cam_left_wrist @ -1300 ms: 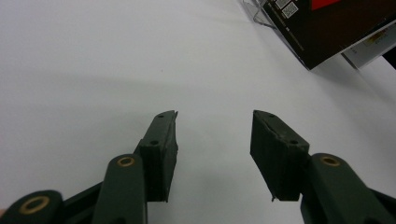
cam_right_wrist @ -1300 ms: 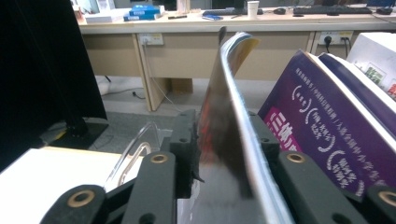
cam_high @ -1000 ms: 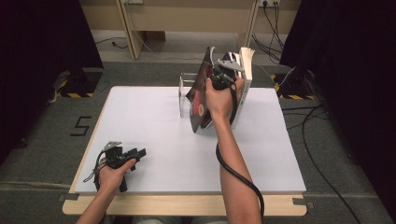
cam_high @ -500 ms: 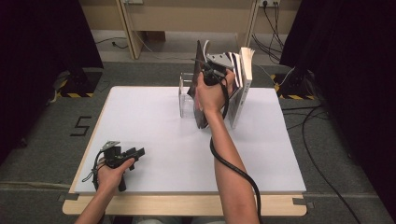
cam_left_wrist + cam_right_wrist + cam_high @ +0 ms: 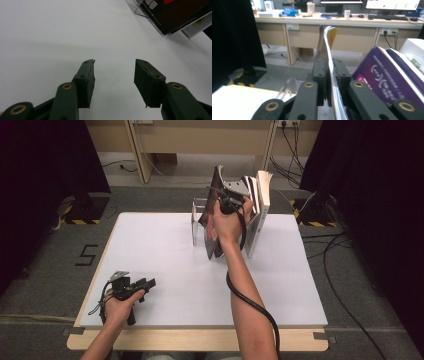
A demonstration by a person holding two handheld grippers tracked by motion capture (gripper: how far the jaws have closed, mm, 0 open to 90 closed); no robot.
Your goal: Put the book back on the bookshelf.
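Jaws of the right gripper [image 5: 329,72] have just been opening around one book [image 5: 329,50]; left gripper [image 5: 113,75] spread, at seven o'clock; two more books [image 5: 392,77]; white table [image 5: 165,250].

The table [image 5: 165,250] has a smooth, matt white top edged at the front by pale wood, and the book rack [image 5: 196,220] standing on it looks like clear, glossy plastic. The thin book [image 5: 331,72] between the right gripper [image 5: 329,75] jaws is paper, with white page edges and a glossy dark cover [image 5: 210,215], while the purple book [image 5: 384,77] just beside it has a smooth, slightly shiny cover over white pages. Both the right gripper and the left gripper [image 5: 113,75] have matt black plastic jaws with slightly rough pads and brass-coloured metal pivots.
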